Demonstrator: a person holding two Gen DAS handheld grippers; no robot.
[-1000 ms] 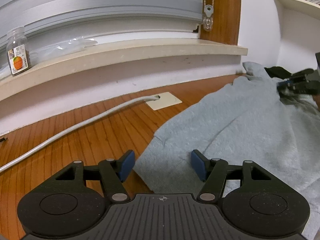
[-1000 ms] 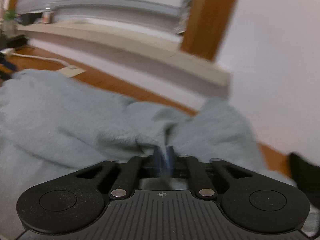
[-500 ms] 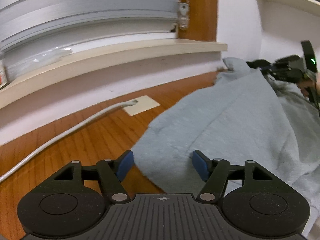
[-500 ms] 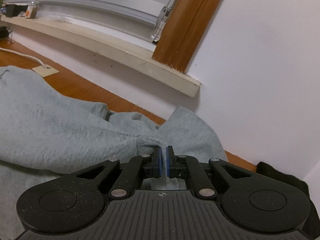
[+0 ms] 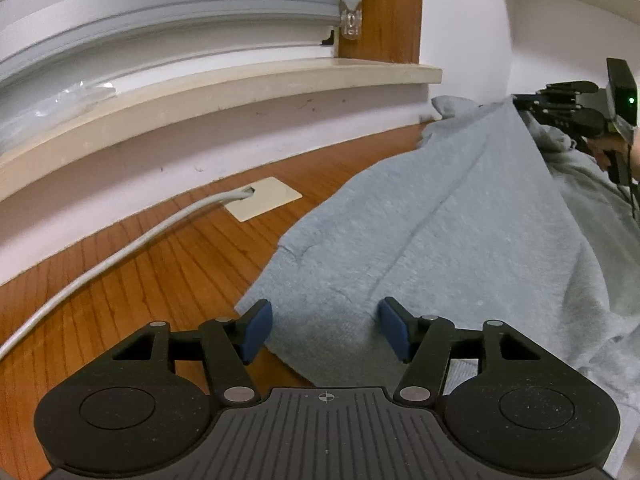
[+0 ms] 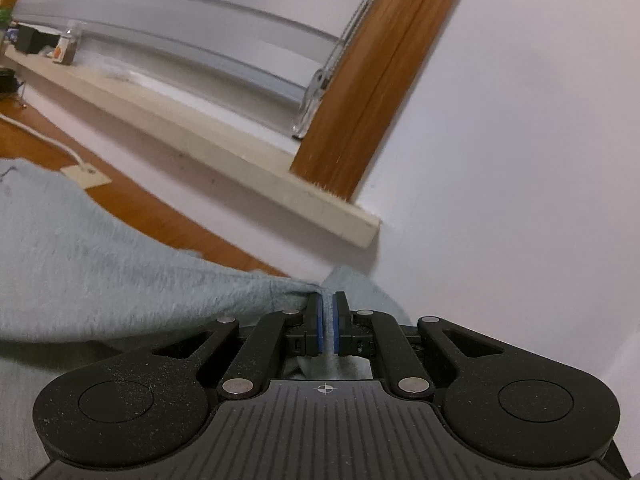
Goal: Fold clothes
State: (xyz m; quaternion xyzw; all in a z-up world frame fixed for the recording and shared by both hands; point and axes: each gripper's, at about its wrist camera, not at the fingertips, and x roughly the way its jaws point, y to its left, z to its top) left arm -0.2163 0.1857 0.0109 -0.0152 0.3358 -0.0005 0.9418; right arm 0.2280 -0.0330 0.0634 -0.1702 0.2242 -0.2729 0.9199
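A light grey-blue fleece garment lies spread over the wooden floor, one edge lifted up to the right. My left gripper is open, its blue pads on either side of the garment's near corner, with the cloth lying between them. In the left wrist view my right gripper shows at the far right, holding up the cloth's far edge. In the right wrist view that right gripper is shut on a fold of the garment, which hangs away to the left.
A white cable runs across the floor to a beige floor plate. A window sill and a blind run along the back wall, with a wooden frame. A white wall stands close on the right.
My right gripper has risen with the pinched cloth, pulling the garment's far edge up off the floor. The left gripper has shifted right, staying open over the near corner.
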